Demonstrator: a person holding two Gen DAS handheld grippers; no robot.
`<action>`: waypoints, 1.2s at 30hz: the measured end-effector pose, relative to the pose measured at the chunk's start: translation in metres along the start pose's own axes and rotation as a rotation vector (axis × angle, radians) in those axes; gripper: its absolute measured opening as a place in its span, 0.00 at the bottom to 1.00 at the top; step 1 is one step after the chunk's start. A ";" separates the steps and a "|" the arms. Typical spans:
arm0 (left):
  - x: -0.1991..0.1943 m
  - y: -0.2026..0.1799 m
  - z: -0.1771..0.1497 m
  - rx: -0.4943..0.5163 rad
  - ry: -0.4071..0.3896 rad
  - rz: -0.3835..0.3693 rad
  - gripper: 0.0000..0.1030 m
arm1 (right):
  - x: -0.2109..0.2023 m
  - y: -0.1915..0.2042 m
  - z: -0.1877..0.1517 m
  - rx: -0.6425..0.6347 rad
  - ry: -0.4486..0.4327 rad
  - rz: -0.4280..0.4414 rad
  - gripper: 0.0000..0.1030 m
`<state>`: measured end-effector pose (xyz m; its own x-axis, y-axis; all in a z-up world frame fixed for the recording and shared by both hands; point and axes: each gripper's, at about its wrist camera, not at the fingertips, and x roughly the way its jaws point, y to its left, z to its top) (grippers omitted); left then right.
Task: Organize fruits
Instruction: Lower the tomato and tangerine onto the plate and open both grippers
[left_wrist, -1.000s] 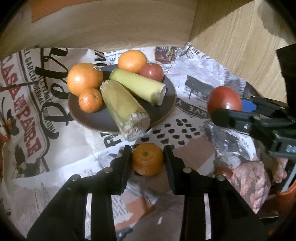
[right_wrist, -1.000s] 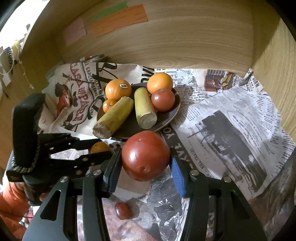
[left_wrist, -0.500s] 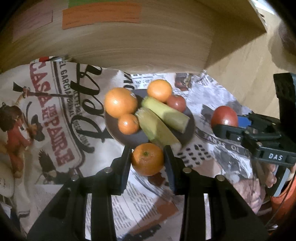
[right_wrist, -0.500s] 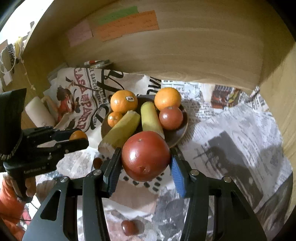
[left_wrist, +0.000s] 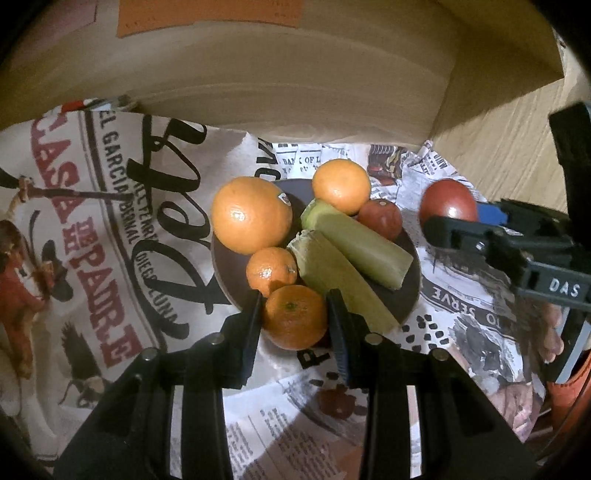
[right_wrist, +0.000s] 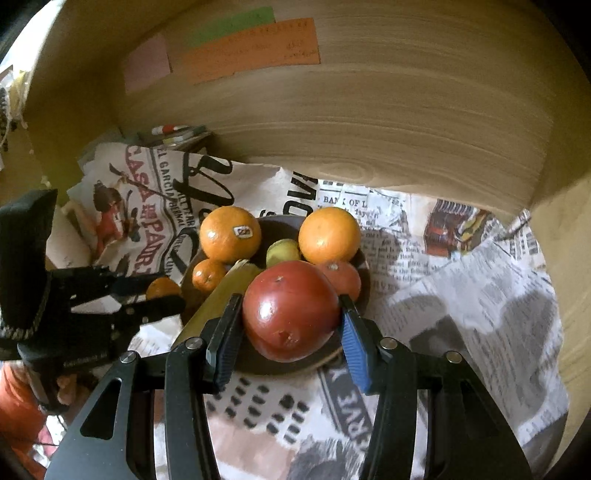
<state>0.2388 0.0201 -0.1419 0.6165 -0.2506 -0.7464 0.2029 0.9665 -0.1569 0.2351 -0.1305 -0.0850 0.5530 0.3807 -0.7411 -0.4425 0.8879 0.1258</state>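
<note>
Left wrist: my left gripper (left_wrist: 295, 317) clamped on mandarin (left_wrist: 294, 316), held at near rim of brown plate (left_wrist: 412, 291). Light, soft-skinned; I grip across its equator, gently.

Right wrist: my right gripper (right_wrist: 291, 325) pinches red tomato (right_wrist: 291, 309) above plate's front edge. Smooth, heavier, bruisable; I judge slip likely.

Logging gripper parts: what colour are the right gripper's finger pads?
Blue pads; clearest in the right wrist view.
</note>
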 end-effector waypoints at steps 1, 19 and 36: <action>0.002 0.000 0.000 0.001 0.002 -0.002 0.34 | 0.004 0.000 0.003 -0.002 0.006 0.002 0.45; 0.018 0.011 0.000 -0.027 0.018 -0.013 0.38 | 0.068 0.017 0.022 -0.070 0.119 0.039 0.46; -0.043 0.000 -0.006 -0.025 -0.112 0.016 0.57 | 0.016 0.028 0.013 -0.086 -0.005 0.023 0.50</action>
<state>0.2075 0.0316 -0.1140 0.7009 -0.2381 -0.6724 0.1740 0.9712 -0.1625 0.2407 -0.0959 -0.0851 0.5458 0.4023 -0.7350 -0.5138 0.8536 0.0857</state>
